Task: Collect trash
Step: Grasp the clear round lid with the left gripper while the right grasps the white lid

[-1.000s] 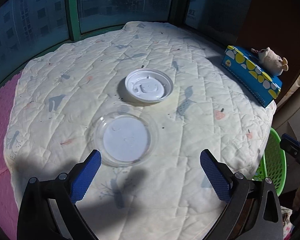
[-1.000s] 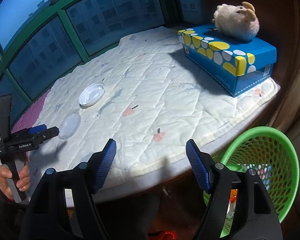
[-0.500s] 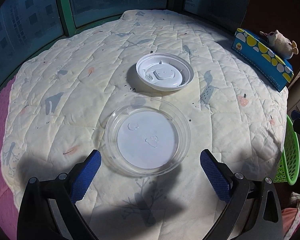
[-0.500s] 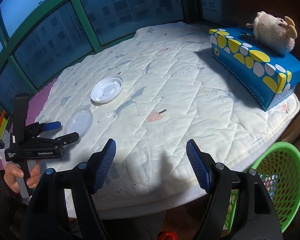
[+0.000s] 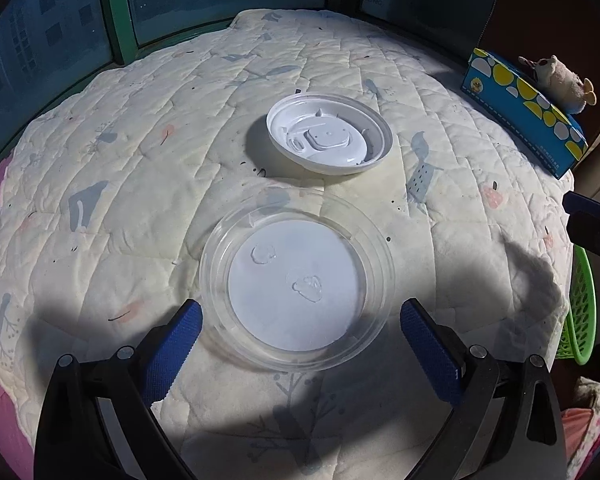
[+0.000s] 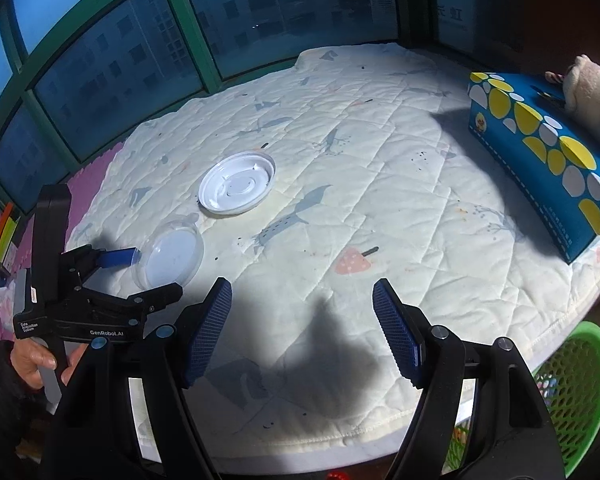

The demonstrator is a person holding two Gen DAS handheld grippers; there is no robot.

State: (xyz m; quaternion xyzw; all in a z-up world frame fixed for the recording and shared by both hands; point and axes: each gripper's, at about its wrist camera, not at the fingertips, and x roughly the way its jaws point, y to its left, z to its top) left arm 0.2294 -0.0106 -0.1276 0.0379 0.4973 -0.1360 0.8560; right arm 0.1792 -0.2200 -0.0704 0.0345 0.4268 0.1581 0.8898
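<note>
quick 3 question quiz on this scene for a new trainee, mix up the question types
1. True or false: the left hand-held gripper is shut on the clear lid.
2. Multiple choice: what sits on top of the blue tissue box? A) a white lid B) a plush toy C) a cup
3. Fill in: beyond the clear lid, farther from the left hand-held gripper, lies the ____ lid.

Key
1. False. Its jaws stand wide open on either side of the lid's near edge.
2. B, the plush toy.
3. White: the white lid lies on the quilt, close to the clear one.
</note>
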